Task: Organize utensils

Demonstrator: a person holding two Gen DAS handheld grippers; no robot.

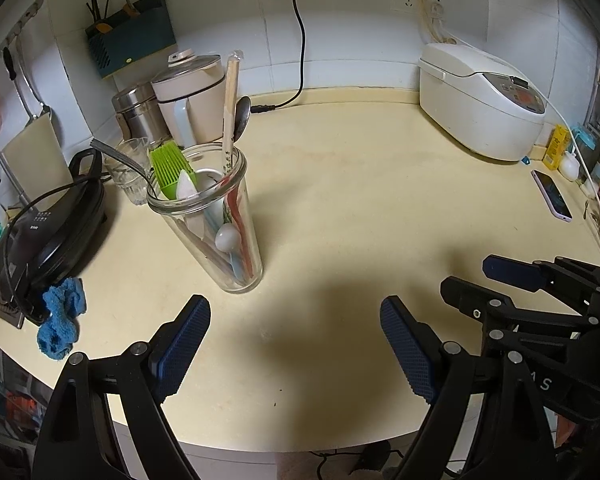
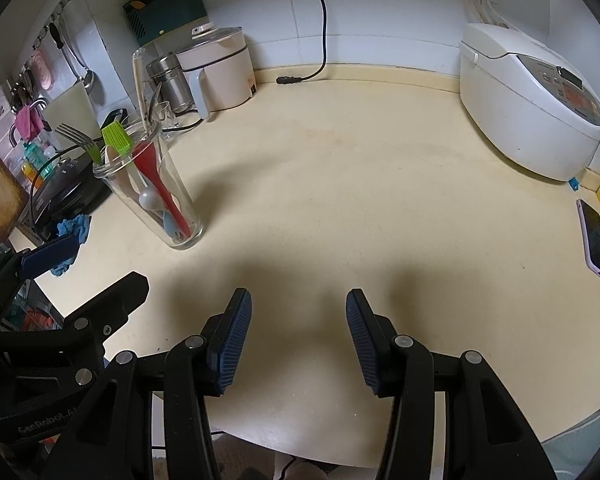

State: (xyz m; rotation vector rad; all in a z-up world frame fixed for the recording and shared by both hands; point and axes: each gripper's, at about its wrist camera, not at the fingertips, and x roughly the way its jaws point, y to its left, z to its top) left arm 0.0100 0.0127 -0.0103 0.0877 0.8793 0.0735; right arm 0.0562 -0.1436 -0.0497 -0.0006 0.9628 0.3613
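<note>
From the left wrist, the dark shelves at the left edge are blurred and the small items at the far right cannot be made out. A black electric griddle with a crumpled blue cloth lies left of the tall clear glass jar, a small empty drinking glass behind it. The jar stands upright on the cream countertop, holding a green silicone brush, a metal fork, wrapped chopsticks and spoons. The left gripper has its jaws wide apart, empty, near the jar.

From the right wrist, the white rice cooker and purple-cased phone sit far right. The right gripper stands apart, empty, over bare counter, well clear of the jar.
</note>
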